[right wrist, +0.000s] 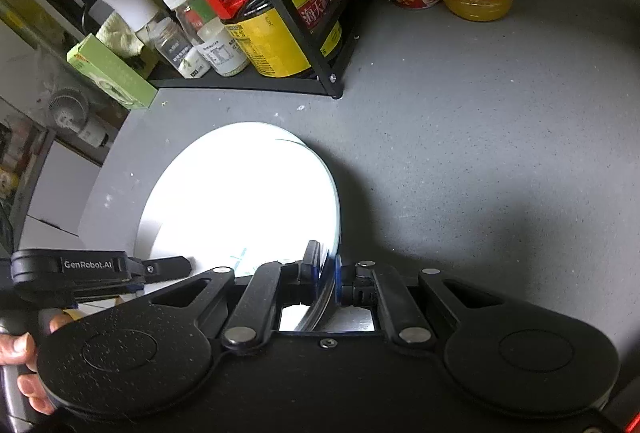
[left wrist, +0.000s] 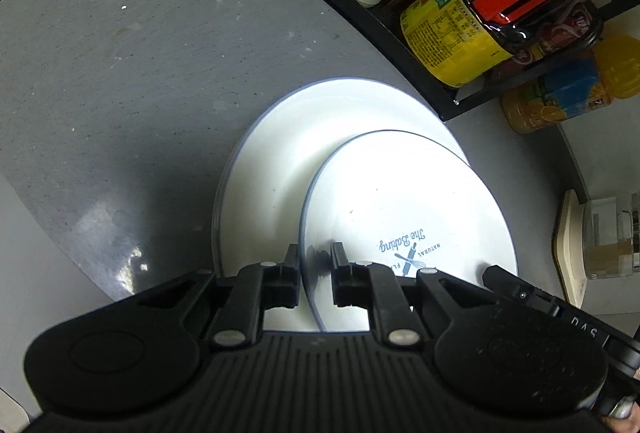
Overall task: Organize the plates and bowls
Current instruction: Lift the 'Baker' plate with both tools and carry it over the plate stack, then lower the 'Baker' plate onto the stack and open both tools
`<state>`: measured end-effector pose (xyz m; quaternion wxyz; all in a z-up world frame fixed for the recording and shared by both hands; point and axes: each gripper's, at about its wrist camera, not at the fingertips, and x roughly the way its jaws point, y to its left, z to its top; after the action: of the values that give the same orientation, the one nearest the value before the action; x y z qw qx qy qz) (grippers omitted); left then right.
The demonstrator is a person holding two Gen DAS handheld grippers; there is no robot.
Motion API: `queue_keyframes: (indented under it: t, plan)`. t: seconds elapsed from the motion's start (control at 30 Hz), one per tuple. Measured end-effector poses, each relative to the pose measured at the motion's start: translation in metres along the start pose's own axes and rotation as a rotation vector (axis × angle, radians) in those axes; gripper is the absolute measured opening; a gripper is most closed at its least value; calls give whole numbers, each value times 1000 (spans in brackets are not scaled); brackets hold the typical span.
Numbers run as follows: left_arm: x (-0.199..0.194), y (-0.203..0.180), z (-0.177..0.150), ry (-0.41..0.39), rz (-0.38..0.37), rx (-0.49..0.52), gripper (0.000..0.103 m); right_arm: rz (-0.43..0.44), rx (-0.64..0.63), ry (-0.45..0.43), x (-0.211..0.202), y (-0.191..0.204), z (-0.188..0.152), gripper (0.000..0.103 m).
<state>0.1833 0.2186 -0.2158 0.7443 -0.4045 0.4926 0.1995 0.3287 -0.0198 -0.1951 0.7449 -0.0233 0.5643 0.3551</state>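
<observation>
The printed plate (left wrist: 404, 209), white with a thin blue rim and a baking logo, sat slightly tilted over a larger white plate (left wrist: 276, 169) that lay flat on the grey surface (left wrist: 120, 73), close to the corner of the black condiment rack (left wrist: 400, 45). Both grippers held it by opposite edges.

The likeliest trouble was a slip: each grip caught only a narrow strip of glazed rim, so an uneven pull or twist between the two hands could have let the printed plate pivot out and clatter onto the plate beneath, chipping one or both. A release before it was centred would probably have left it lopsided on the stack. A swing toward the rack could have knocked the oil bottle (left wrist: 500, 13) or the orange juice bottle (left wrist: 568, 97) standing just beyond the plates.

The left gripper (left wrist: 316, 261) had its fingers (left wrist: 338, 257) drawn nearly together, clamping the near rim between them. The right gripper (right wrist: 328, 265) was likewise almost closed, its blue-padded fingers (right wrist: 312, 259) pinching the rim on the other side, glare washing out the plate faces there.
</observation>
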Motion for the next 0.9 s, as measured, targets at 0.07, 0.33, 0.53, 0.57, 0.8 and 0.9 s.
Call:
queue_keyframes:
  t: [0.07,0.33,0.53,0.57,0.8,0.9]
  plan:
    - [0,0,1,0,4,5,13,-3,-1,2,0,0,0,7]
    - [0,-7,3,9,56,71,13,-8,10,-1,3,-1,-2,7]
    - [-14,-13,10,-1,78,126,16,-13,16,-6,4,0,-3,7]
    - [-17,-14,10,-6,87,135,19,-13,18,-7,3,0,-3,7]
    - [-31,-9,20,-66,147,124,45,-25,30,-9,6,0,-4,8]
    - [-25,-5,21,-49,152,126,45,-33,32,-3,8,1,-4,13]
